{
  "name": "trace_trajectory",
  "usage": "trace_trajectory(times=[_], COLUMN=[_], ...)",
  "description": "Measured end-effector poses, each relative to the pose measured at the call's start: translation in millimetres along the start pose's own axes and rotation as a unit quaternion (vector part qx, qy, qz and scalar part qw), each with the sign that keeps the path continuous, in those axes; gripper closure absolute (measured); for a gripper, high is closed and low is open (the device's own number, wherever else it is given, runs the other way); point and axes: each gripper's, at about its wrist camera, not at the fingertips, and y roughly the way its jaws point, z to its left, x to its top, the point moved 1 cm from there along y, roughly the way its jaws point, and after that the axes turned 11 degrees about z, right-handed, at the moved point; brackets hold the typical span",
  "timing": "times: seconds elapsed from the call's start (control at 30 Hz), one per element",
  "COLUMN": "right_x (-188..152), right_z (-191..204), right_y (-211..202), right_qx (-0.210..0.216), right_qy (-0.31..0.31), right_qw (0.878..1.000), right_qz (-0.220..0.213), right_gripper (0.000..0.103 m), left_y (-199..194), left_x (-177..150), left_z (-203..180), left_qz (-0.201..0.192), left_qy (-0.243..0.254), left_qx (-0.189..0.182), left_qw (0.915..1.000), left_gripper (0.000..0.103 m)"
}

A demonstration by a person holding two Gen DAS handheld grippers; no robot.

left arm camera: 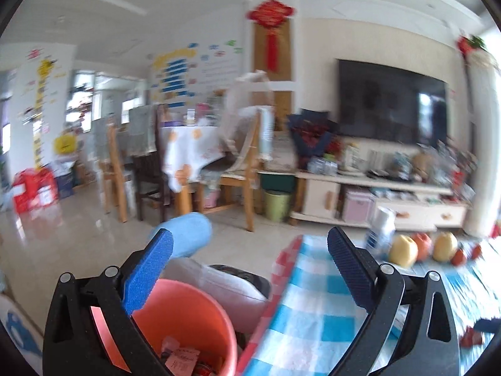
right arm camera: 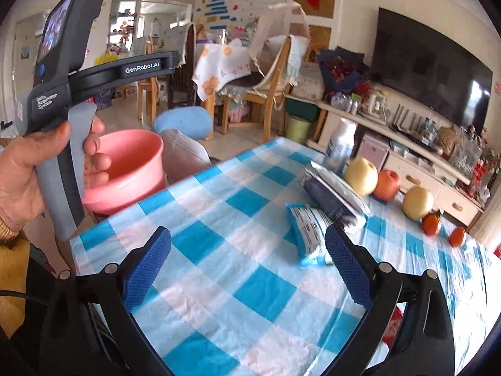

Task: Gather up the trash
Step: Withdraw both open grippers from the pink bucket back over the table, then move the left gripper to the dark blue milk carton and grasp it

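Note:
A pink bucket [left arm camera: 188, 322] stands beside the table's left edge and holds several wrappers [left arm camera: 184, 358]; it also shows in the right wrist view [right arm camera: 131, 169]. My left gripper [left arm camera: 250, 269] is open and empty above the bucket's rim and the table edge. My right gripper [right arm camera: 247, 266] is open and empty over the blue checked tablecloth [right arm camera: 238, 244]. A light blue wrapper [right arm camera: 310, 235] lies just beyond its right finger [right arm camera: 347, 269]. A dark blue and silver packet [right arm camera: 335, 194] lies behind that wrapper.
A white bottle [right arm camera: 339, 144], apples and pears [right arm camera: 388, 185] and two small oranges [right arm camera: 432, 224] sit at the table's far side. The left handheld device [right arm camera: 59, 100] is at the left of the right wrist view. Chairs, a dining table and a TV cabinet stand beyond.

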Motion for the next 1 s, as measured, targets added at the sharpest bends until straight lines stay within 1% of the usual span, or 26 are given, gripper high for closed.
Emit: trace_trajectory(times=[0.07,0.13,0.23,0.3,0.4,0.47,0.53,0.63,0.73,0.8,0.83,0.87,0.9,1.0], right_x=[-7,-12,-19,-23,-26,-27,-30,-32,-38,-43,-46,-49,-52,-59], right_z=[-8,-16,-31,-43,-63,-74,-82,-94,-103,-113,-119,-125,-131,-144], right_y=[2,3,8,6,-1,-3,-9,-13,-13,-11,-10,-8,-7,-1], right_qx=[-0.003,-0.003,-0.032,-0.052,-0.085,-0.105,-0.101,-0.097,-0.098,-0.088,-0.076,-0.066,-0.063,-0.066], right_qy=[0.016,0.031,0.050,0.058,0.081,0.088,0.095,0.103,0.101,0.110,0.117,0.126,0.134,0.142], right_qw=[1.000,0.999,0.996,0.995,0.991,0.989,0.989,0.989,0.990,0.990,0.990,0.989,0.988,0.987], right_qz=[0.024,0.040,0.068,0.064,0.057,0.058,0.043,0.035,0.030,0.031,0.032,0.033,0.036,0.046], right_gripper=[0.004,0.004,0.004,0.004,0.004,0.004,0.004,0.004,0.004,0.004,0.004,0.004,0.004,0.004], left_y=[2,3,3,7,8,14,18,22,26,31,32,33,34,39], left_x=[-4,-8,-13,-17,-25,-28,-32,-39,-45,-48,-48,-49,-51,-54], left_z=[-15,-29,-46,-54,-61,-65,-73,-88,-100,-104,-106,-108,-111,-120], left_qz=[-0.002,0.000,-0.001,0.010,0.044,0.066,0.085,0.099,0.119,0.135,0.140,0.144,0.150,0.162], left_qy=[0.028,0.052,0.079,0.089,0.086,0.079,0.081,0.098,0.096,0.082,0.078,0.075,0.074,0.080], left_qx=[0.003,-0.003,-0.007,-0.014,-0.054,-0.071,-0.077,-0.068,-0.082,-0.071,-0.072,-0.083,-0.095,-0.085], left_qw=[0.9996,0.9987,0.9968,0.9959,0.9939,0.9922,0.9901,0.9880,0.9848,0.9848,0.9845,0.9832,0.9814,0.9798], left_gripper=[0.005,0.005,0.005,0.005,0.005,0.005,0.005,0.005,0.005,0.005,0.005,0.005,0.005,0.005])
